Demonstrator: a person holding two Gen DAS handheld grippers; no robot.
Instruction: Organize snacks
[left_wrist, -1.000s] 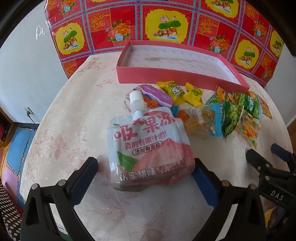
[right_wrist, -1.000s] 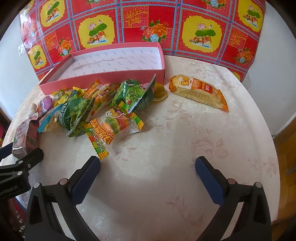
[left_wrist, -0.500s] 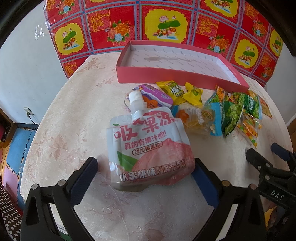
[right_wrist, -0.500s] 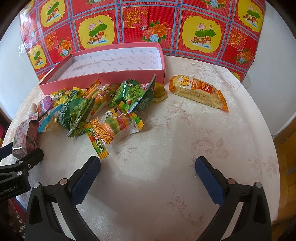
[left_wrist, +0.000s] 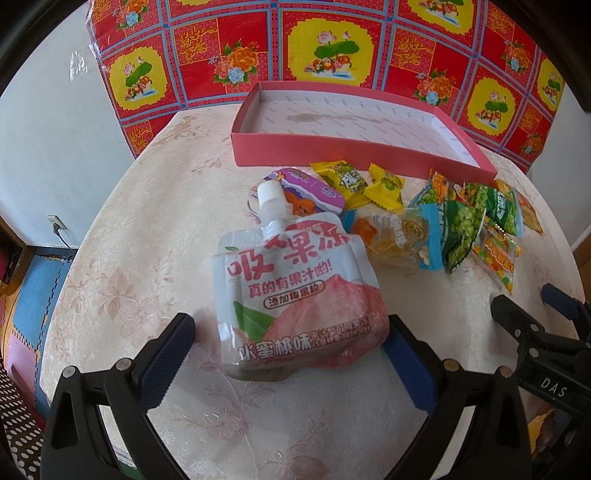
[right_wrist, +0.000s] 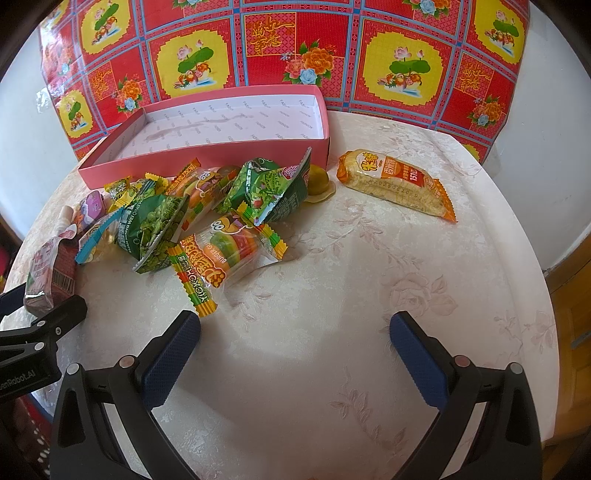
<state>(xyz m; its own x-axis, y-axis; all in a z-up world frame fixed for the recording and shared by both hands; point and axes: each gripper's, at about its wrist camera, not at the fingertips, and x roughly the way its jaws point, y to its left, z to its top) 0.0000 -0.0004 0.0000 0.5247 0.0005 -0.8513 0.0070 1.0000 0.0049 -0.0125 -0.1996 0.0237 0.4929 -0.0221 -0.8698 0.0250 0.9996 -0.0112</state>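
A white and pink jelly pouch (left_wrist: 295, 288) with a white cap lies flat on the cream table, cap pointing away. Its lower end sits between the fingers of my open left gripper (left_wrist: 288, 343); the right finger is at its corner. Behind it lies a pile of snacks: a purple jelly cup (left_wrist: 310, 188), yellow candies (left_wrist: 347, 177), green pea packs (right_wrist: 155, 225) and a burger gummy pack (right_wrist: 225, 254). An orange rice cracker pack (right_wrist: 395, 184) lies apart on the right. The empty pink box (right_wrist: 207, 155) stands at the back. My right gripper (right_wrist: 295, 339) is open over bare tablecloth.
A red and yellow floral cloth (right_wrist: 295, 48) hangs behind the table. The round table edge (right_wrist: 535, 295) curves close on the right. In the left wrist view, coloured floor mats (left_wrist: 33, 288) show beyond the table's left edge.
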